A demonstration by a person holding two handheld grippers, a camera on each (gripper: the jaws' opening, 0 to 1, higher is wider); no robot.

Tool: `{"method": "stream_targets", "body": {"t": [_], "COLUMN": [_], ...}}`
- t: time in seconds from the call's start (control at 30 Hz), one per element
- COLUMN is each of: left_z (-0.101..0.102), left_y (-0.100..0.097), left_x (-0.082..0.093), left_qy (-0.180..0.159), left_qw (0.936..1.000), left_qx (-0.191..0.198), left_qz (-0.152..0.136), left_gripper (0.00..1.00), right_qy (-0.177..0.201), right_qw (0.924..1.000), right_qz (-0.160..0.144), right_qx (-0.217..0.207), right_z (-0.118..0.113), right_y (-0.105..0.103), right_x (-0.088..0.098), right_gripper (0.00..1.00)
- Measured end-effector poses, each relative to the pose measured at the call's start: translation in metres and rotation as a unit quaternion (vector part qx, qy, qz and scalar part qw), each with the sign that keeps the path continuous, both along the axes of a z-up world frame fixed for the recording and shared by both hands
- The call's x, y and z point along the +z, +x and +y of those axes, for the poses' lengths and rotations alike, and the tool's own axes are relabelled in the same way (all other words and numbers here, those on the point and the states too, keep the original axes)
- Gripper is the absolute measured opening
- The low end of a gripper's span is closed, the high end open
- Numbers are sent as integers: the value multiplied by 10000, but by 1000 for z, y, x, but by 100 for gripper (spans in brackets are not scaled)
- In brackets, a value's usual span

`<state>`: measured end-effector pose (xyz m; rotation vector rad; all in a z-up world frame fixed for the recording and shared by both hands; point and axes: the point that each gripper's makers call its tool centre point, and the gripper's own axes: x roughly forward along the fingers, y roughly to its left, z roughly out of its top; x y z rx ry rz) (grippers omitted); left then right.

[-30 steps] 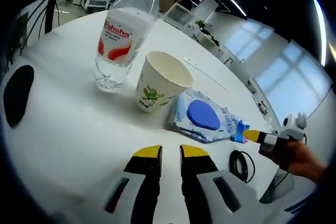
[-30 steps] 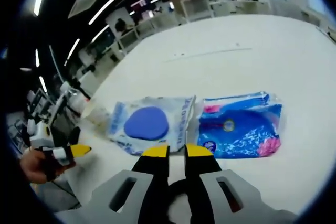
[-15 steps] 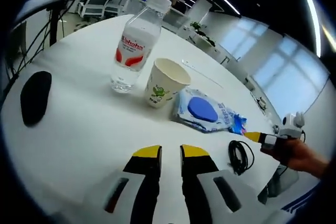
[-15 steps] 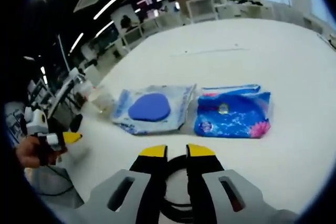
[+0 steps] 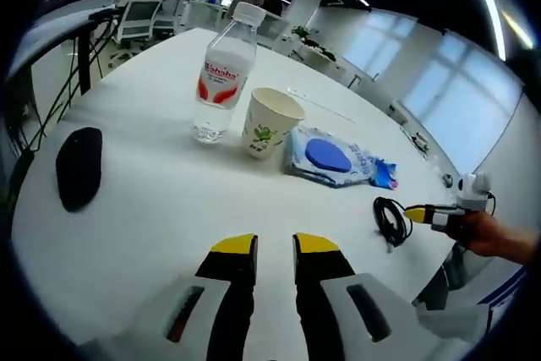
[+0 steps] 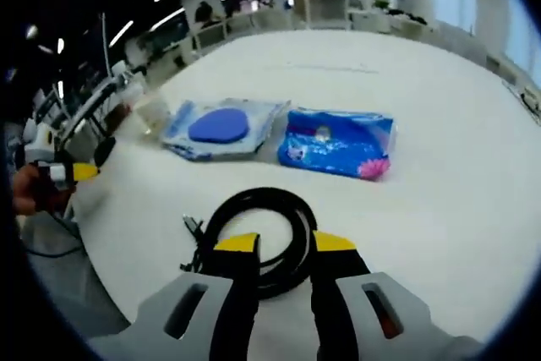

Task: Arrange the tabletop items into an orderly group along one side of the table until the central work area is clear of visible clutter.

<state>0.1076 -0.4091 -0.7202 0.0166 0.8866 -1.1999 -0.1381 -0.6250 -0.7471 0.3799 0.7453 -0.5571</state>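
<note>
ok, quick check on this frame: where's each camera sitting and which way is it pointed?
Left gripper view: rides the left gripper, looking across the white table at the mouse, water bottle, paper cup and wipes pack; a hand with the right gripper enters from the right.
Right gripper view: rides the right gripper, looking over the coiled black cable at the blue packet.
Shared: table, cable, wipes pack, each other's gripper.

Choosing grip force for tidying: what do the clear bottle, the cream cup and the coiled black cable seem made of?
The clear bottle: thin glossy plastic, see-through, printed label. The cream cup: matte paper, probably, with a rolled rim. The coiled black cable: smooth rubbery sheath, likely, judging by its soft loops.
</note>
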Motion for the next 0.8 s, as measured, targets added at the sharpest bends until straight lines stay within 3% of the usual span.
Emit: {"method": "stream_targets", "body": {"t": [0.37,0.8], "left_z": [13,33], "left_y": [-15,-18], "left_x": [9,24], "left_qy": [165,246], "left_qw": [9947,9874], "left_qx": [-790,-1177], "left_qz": [-629,-1030], "left_gripper": [26,42], "right_qy": [141,198], "right_qw": [9993,9984], "right_qz": [21,21], "right_qx": [-335,-527], "right_z": [0,-4], "right_y": [-7,-5], "right_x": [-15,-20], "right_gripper": [26,20]}}
